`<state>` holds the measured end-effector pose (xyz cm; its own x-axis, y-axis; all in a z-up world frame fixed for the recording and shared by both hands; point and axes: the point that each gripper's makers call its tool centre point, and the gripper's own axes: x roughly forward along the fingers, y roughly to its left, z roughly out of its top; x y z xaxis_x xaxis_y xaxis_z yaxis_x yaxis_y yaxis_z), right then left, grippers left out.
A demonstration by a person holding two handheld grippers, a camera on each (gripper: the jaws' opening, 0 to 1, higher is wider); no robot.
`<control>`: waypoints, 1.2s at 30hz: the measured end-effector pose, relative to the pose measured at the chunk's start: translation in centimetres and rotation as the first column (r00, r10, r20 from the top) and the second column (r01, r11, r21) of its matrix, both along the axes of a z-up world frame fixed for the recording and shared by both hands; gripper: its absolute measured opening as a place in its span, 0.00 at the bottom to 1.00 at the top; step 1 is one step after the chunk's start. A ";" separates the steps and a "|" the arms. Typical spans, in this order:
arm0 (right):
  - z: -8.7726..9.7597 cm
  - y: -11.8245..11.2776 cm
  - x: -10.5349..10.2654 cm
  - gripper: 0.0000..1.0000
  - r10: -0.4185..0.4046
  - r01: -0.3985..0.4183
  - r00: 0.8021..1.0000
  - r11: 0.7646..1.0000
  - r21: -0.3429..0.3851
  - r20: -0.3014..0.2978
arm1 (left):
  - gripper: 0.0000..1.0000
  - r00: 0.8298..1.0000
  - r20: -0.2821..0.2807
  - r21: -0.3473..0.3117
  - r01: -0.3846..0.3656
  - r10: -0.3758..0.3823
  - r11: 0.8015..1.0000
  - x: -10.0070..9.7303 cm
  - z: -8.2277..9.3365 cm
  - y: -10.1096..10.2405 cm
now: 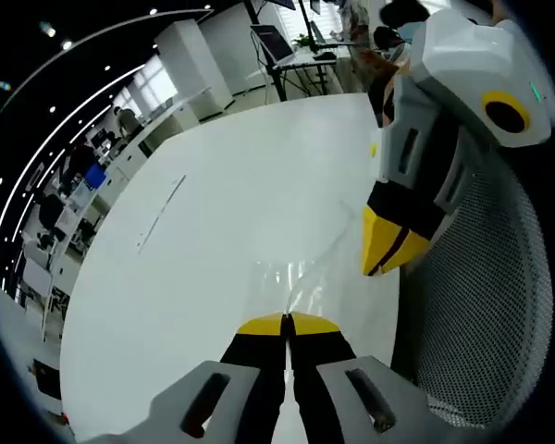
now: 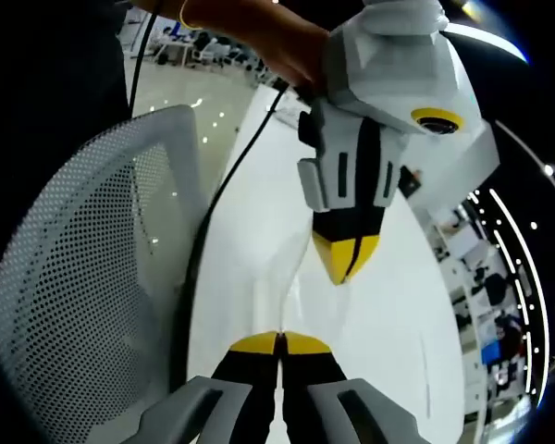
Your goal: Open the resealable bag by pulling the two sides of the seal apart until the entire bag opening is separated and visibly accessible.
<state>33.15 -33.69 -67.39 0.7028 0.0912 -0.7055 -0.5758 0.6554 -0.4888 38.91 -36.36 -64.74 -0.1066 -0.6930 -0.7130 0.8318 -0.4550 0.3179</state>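
Observation:
A clear resealable bag (image 1: 296,282) hangs above the white table (image 1: 194,222), stretched as thin shiny film between both grippers. My left gripper (image 1: 287,324) is shut, its yellow tips pinching one side of the bag. The right gripper (image 1: 387,248) comes in from the right, tips together on the film's other side. In the right gripper view, my right gripper (image 2: 279,343) is shut on the faint bag (image 2: 282,291). The left gripper (image 2: 344,257) points down toward it, held by a person's hand (image 2: 291,46). The seal itself is too transparent to make out.
A white mesh chair (image 1: 481,305) (image 2: 83,277) stands close against the table edge beside the grippers. A black cable (image 2: 213,213) runs down along the chair. Desks, monitors and a tripod fill the office behind the table (image 2: 398,314).

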 end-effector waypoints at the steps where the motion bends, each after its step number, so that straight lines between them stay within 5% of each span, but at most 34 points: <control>1: 0.2 -0.3 0.2 0.00 -0.004 0.004 1.000 1.000 -0.004 0.005 | 0.00 1.000 0.008 -0.014 -0.002 0.003 1.000 0.1 0.3 -0.4; 6: 1.0 -2.1 1.2 0.00 -0.038 0.039 0.999 0.999 -0.030 0.036 | 0.00 0.999 0.052 -0.118 -0.002 0.008 0.993 0.6 2.6 -2.5; 17: 2.2 -5.4 2.4 0.00 -0.157 0.161 0.982 0.986 -0.033 0.106 | 0.00 0.983 0.184 -0.243 0.060 -0.015 0.968 0.6 4.7 -4.8; 22: 1.2 -6.1 2.2 0.00 -0.206 0.207 0.975 0.978 -0.002 0.082 | 0.00 0.984 0.174 -0.218 0.071 -0.033 0.973 0.3 3.0 -4.9; 31: -0.9 -4.4 0.8 0.04 -0.322 0.310 0.947 0.912 0.270 0.000 | 0.00 0.986 0.153 -0.125 0.080 -0.060 0.989 -0.3 -1.4 -3.5; 36: -1.3 -3.3 -0.7 0.08 -0.326 0.319 0.945 0.901 0.295 -0.027 | 0.00 0.989 0.136 -0.095 0.076 -0.062 0.993 -0.5 -3.1 -2.8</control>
<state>32.45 -37.00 -68.74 0.7437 0.0564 -0.6661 -0.3002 0.9185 -0.2575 38.42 -39.20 -67.81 -0.0658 -0.7553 -0.6521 0.7470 -0.4706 0.4696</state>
